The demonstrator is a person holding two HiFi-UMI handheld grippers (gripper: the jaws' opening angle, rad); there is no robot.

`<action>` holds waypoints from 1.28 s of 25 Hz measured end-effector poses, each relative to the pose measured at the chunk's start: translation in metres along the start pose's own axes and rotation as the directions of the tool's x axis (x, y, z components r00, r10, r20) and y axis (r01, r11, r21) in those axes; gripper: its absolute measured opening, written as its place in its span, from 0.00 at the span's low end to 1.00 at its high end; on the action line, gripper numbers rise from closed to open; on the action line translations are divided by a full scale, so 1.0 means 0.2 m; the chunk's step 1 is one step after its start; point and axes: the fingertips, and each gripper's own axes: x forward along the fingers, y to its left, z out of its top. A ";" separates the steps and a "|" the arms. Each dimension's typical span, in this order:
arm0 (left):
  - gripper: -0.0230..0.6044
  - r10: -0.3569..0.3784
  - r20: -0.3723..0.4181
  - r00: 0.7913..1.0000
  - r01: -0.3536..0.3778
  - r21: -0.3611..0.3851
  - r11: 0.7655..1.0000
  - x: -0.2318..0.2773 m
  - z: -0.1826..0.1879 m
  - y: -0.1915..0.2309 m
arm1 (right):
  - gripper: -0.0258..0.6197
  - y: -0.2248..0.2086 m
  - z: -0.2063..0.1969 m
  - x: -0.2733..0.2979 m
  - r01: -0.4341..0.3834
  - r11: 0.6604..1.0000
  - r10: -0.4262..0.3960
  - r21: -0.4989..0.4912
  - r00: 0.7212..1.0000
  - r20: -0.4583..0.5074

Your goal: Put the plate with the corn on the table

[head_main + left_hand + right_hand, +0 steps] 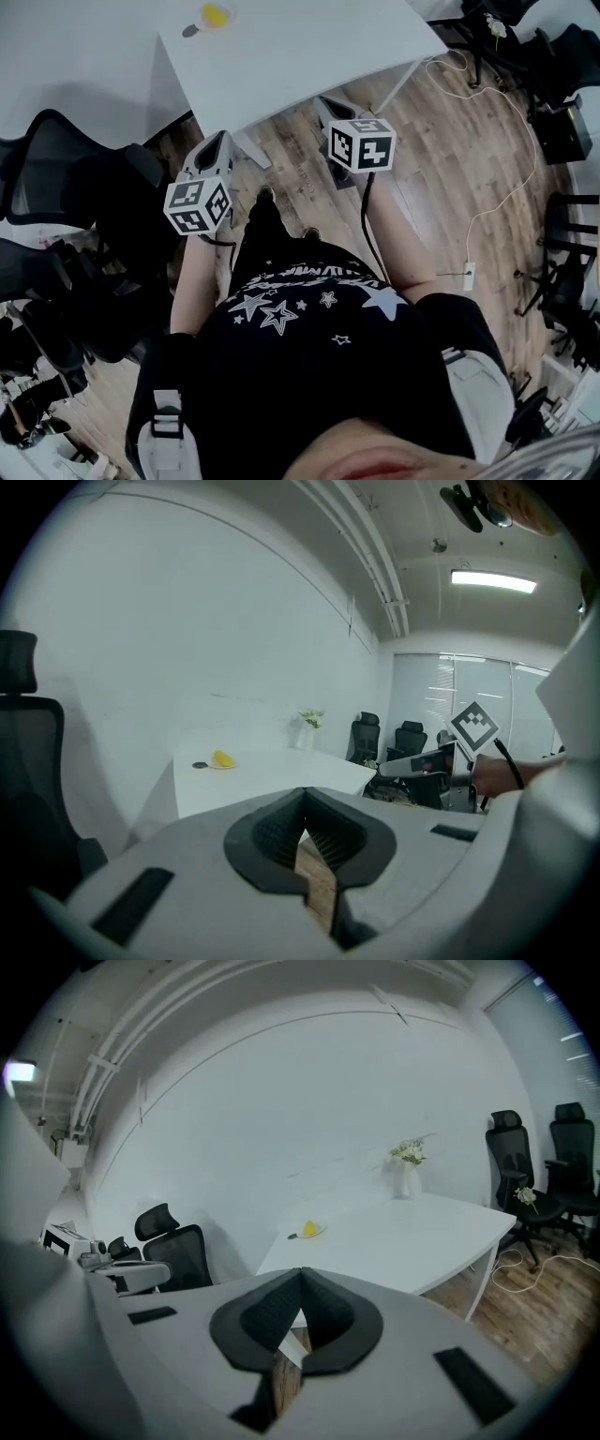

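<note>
Two grippers, both near the person, over the wood floor. Left gripper (302, 793) has its jaws closed together, nothing between them; right gripper (300, 1272) is the same, closed and empty. Beyond them is one white table (300, 56). One plate with the corn (215, 16) sits on the table's far left corner, well apart from both grippers, ahead and left. One yellow corn piece, too small to tell its long axis or heading. One small dark object (190, 31) lies just left of the plate.
</note>
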 end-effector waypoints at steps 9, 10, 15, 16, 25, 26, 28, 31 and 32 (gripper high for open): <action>0.05 -0.040 0.021 0.999 0.039 0.020 0.999 -0.03 0.06 -0.09 | 0.05 0.03 0.00 -0.11 0.013 1.000 -0.013 0.011 0.999 0.041; 0.05 -0.045 0.022 0.999 0.045 0.021 0.999 -0.03 0.06 -0.08 | 0.05 0.04 0.00 -0.11 0.015 1.000 -0.015 0.006 0.999 0.039; 0.05 -0.060 0.036 0.998 0.060 0.006 0.998 -0.08 0.04 -0.08 | 0.05 0.12 -0.07 -0.10 0.010 1.000 -0.009 -0.022 1.000 0.008; 0.05 -0.061 0.038 0.997 0.061 0.000 0.998 -0.10 0.03 -0.07 | 0.05 0.14 -0.09 -0.10 0.010 1.000 -0.010 -0.025 1.000 0.001; 0.05 -0.053 0.033 0.998 0.054 -0.039 0.998 -0.42 -0.10 0.08 | 0.05 0.50 -0.22 -0.14 0.008 0.997 -0.010 -0.073 0.999 -0.034; 0.05 -0.055 0.034 0.998 0.056 -0.040 0.998 -0.45 -0.11 0.09 | 0.05 0.52 -0.24 -0.15 0.011 0.997 -0.014 -0.074 0.999 -0.034; 0.05 -0.062 0.037 0.997 0.064 -0.039 0.997 -0.52 -0.13 0.10 | 0.05 0.57 -0.27 -0.18 0.020 0.998 -0.022 -0.067 0.999 -0.031; 0.05 -0.074 0.041 0.996 0.075 -0.035 0.997 -0.63 -0.15 0.10 | 0.05 0.66 -0.33 -0.24 0.027 0.998 -0.028 -0.062 0.999 -0.029; 0.05 -0.077 0.042 0.996 0.078 -0.035 0.996 -0.66 -0.16 0.11 | 0.05 0.70 -0.35 -0.25 0.027 0.998 -0.029 -0.064 0.999 -0.029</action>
